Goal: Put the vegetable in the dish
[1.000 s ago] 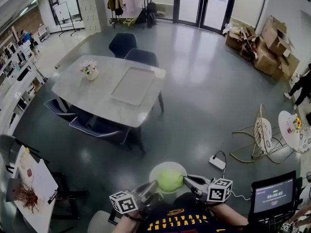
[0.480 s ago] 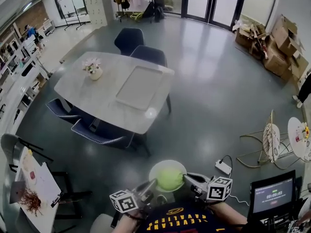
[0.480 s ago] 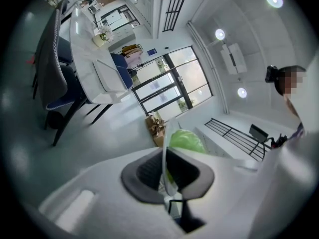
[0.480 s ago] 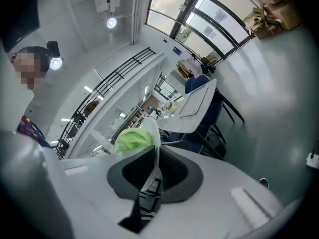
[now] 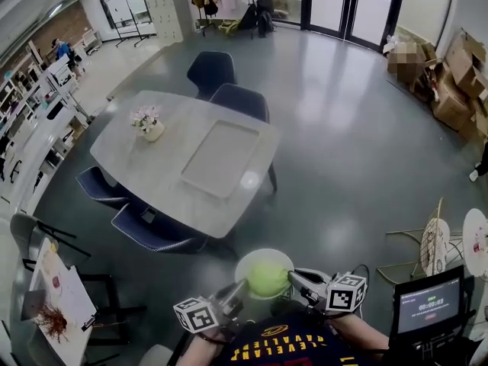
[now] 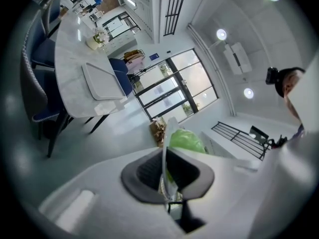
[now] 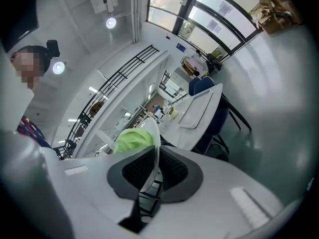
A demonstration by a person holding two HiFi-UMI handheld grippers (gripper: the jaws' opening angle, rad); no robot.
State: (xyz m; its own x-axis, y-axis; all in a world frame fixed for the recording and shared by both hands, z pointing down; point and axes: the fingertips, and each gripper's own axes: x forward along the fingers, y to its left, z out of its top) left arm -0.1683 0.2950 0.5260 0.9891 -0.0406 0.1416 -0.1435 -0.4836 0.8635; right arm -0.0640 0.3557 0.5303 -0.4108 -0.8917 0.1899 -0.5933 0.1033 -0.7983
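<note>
A white dish (image 5: 252, 261) is held in the air close in front of the person, with a pale green leafy vegetable (image 5: 267, 279) lying in it. My left gripper (image 5: 238, 290) is shut on the dish's left rim, and my right gripper (image 5: 296, 279) is shut on its right rim. In the left gripper view the thin rim (image 6: 163, 148) runs between the dark pads of the left gripper (image 6: 167, 177), and the vegetable (image 6: 185, 141) shows just beyond. In the right gripper view the right gripper (image 7: 154, 172) likewise clamps the rim (image 7: 154, 133), with the vegetable (image 7: 132, 138) behind.
A grey table (image 5: 145, 162) stands ahead with a flat tray (image 5: 219, 149) and a flower pot (image 5: 149, 125) on it. Blue chairs (image 5: 156, 227) surround it. A monitor (image 5: 427, 305) stands at the lower right. Cardboard boxes (image 5: 450, 82) are stacked at the far right.
The table and chairs have shifted lower and nearer in the head view. Both grippers keep their hold on the dish, which stays in the same place before the person.
</note>
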